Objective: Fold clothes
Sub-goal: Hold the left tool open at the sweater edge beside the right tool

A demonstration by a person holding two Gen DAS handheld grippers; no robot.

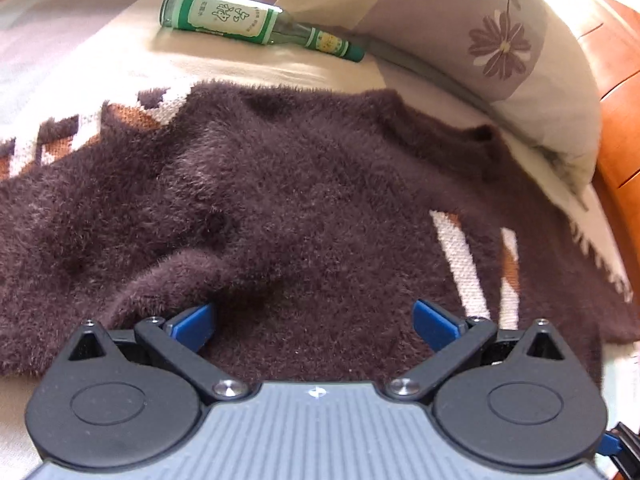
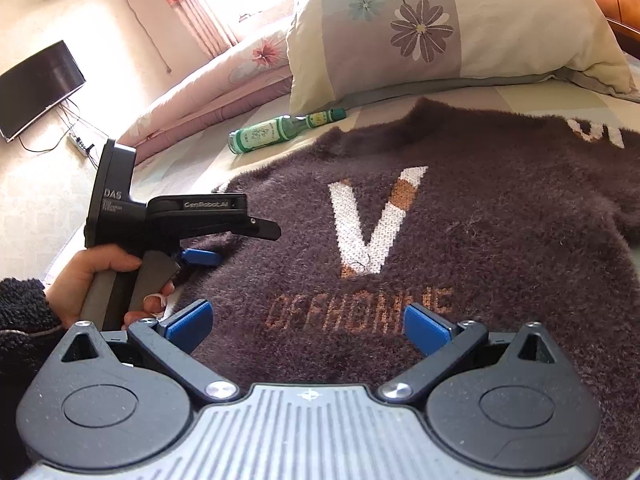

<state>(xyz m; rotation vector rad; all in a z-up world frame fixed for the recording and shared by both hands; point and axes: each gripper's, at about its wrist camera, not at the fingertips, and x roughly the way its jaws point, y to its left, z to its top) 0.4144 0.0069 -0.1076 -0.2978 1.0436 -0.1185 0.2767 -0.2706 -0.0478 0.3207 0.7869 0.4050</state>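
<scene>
**Both tongs spread over a fuzzy brown sweater on the bed**

And here we are at the bedside: a dark brown sweater (image 2: 460, 220), thick and fuzzy, lies spread across the pale bed sheet (image 1: 100, 56). The right wrist view gives the full picture of its front, a big white knitted V with orange-brown trim and a row of faded orange letters below it. The left wrist view catches only slivers of white and orange pattern at the sweater's (image 1: 280, 184) edges, but it shows the nap close up, with a raised fold of pile bulging just beside the left blue pad.

The left tongs (image 1: 314, 326) are spread wide, blue pads well apart, low over the knit and gripping nothing. The right tongs (image 2: 306, 326) are spread wide too, hanging above the lettering. Only the right view shows the other tool from the side: a black pistol-grip body held in a hand (image 2: 92, 280) with a dark fleecy sleeve, its blue tip at the sweater's edge.

Beyond the sweater, a green glass bottle (image 1: 256, 20) with a white-and-green label lies on its side on the sheet. A plump flower-printed pillow (image 2: 432, 28) sits near its neck. The right view alone takes in a pink quilt (image 2: 208, 92), striped curtains and a wall-mounted dark screen (image 2: 38, 88); the left view alone shows glossy orange wood (image 1: 616, 92) past the pillow (image 1: 512, 48).
</scene>
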